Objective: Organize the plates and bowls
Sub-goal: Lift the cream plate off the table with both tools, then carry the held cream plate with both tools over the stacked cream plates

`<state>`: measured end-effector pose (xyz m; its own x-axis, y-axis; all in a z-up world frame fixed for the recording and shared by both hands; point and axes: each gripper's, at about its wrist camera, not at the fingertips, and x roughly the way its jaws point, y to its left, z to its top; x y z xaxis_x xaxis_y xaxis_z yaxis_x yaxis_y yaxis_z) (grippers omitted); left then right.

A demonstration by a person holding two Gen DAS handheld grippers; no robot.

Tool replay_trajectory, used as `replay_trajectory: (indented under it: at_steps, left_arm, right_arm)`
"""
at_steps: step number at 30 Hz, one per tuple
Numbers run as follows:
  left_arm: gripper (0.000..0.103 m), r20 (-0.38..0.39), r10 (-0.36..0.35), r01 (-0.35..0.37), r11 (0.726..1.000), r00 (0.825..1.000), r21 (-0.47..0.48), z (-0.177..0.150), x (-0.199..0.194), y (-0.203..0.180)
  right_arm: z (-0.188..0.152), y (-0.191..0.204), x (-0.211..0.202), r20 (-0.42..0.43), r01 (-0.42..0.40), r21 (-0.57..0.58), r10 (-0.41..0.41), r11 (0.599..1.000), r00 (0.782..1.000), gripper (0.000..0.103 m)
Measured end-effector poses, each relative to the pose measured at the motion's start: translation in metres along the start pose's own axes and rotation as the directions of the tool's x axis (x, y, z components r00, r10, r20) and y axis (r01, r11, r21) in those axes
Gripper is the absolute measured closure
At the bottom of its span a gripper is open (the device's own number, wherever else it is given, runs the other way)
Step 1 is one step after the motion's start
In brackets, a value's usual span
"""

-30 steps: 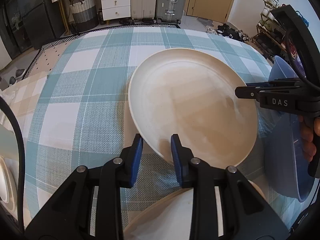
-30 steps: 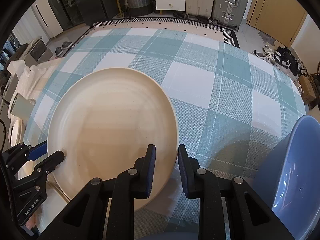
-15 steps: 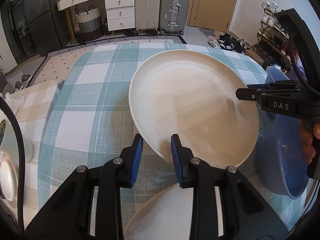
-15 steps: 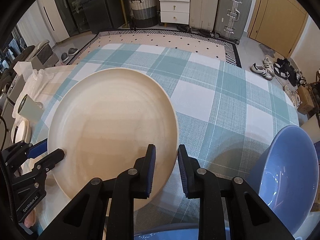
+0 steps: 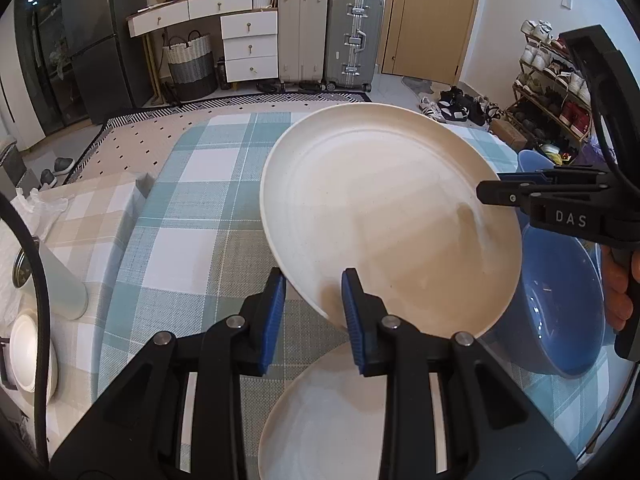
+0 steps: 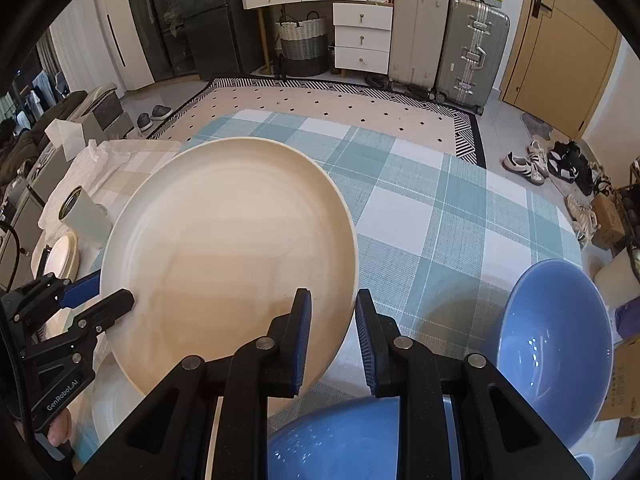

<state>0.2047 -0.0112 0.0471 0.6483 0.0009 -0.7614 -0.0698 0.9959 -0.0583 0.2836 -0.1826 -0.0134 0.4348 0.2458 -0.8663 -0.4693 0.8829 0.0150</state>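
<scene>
A large cream plate (image 5: 384,216) is held in the air above the checked table, tilted. My left gripper (image 5: 314,300) is shut on its near rim, and my right gripper (image 6: 330,316) is shut on the opposite rim (image 6: 224,248). The right gripper also shows in the left wrist view (image 5: 496,190), the left gripper in the right wrist view (image 6: 100,298). A second cream plate (image 5: 320,412) lies on the table right below. A blue bowl (image 5: 560,304) stands beside it; in the right wrist view two blue bowls show (image 6: 556,340), (image 6: 332,444).
The table has a teal and white checked cloth (image 6: 440,216). At its left end stand a pale green cup (image 6: 82,214) and small white dishes (image 5: 28,352). Drawers, suitcases and a shoe rack stand in the room beyond.
Both grippers have lifted the cream plate higher off the table and tilted it. The second plate and the blue bowls below have come further into view.
</scene>
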Motion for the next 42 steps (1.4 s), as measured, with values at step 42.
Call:
replay_trajectory:
  at_steps: [42]
  left_arm:
    - [0.077,0.138,-0.027,0.026,1.0,0.99,0.009,-0.076,-0.144,-0.021]
  right_arm:
    - [-0.078,0.04,-0.1,0.146,-0.043,-0.017,0.045,0.999,0.988,0.08]
